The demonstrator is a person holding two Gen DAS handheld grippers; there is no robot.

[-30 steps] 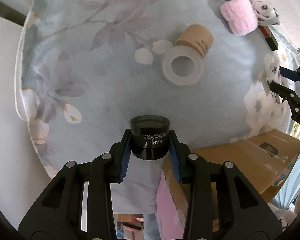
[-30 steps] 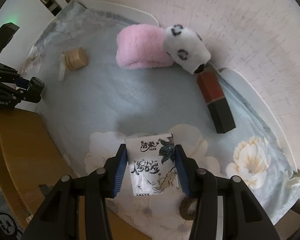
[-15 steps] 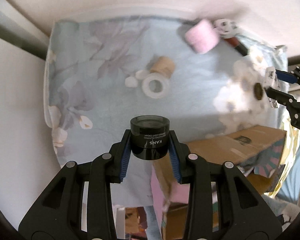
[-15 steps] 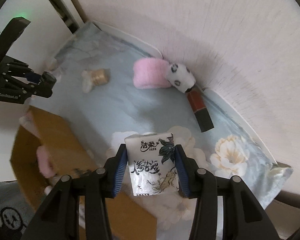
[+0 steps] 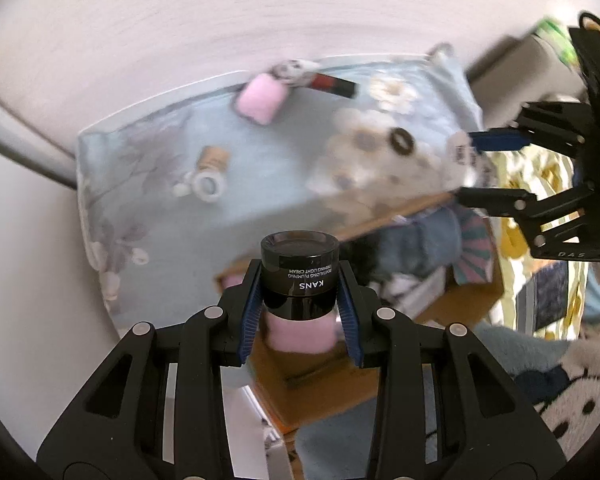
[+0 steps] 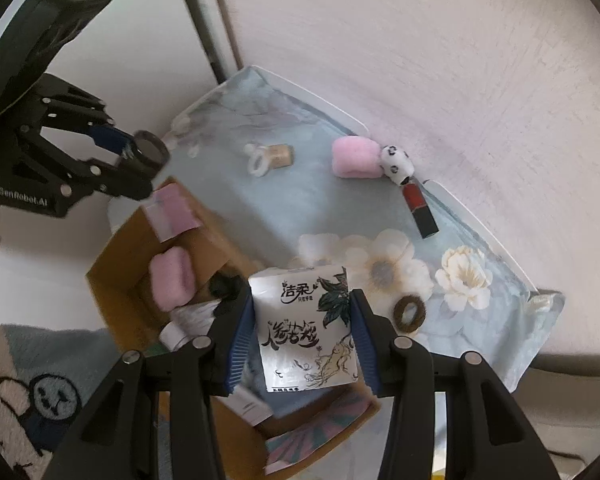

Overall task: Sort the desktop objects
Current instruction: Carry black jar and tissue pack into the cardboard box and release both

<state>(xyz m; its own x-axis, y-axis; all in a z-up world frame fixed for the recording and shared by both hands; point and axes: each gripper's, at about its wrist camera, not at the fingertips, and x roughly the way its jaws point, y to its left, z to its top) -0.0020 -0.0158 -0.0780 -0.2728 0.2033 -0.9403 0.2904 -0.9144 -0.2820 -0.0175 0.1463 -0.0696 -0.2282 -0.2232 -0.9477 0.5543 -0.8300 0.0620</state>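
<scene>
My left gripper (image 5: 300,316) is shut on a black KANS cream jar (image 5: 299,274) and holds it high above an open cardboard box (image 5: 332,376) beside the table. In the right wrist view the left gripper (image 6: 128,160) hangs over the box's left flap with the jar (image 6: 150,154). My right gripper (image 6: 302,344) is shut on a white tissue pack (image 6: 306,332) above the box (image 6: 136,264); it shows at the right of the left wrist view (image 5: 466,172). The table (image 6: 320,216) has a pale blue floral cloth.
On the table lie a pink fluffy roll (image 6: 354,158), a panda toy (image 6: 396,160), a red and black box (image 6: 420,208), a tan jar with a clear tape ring (image 6: 270,158) and a brown hair tie (image 6: 410,312). The box holds a pink item (image 6: 172,280) and tubes.
Both grippers have lifted up and back from the table with their objects and now hang over the cardboard box. The table looks smaller and farther away.
</scene>
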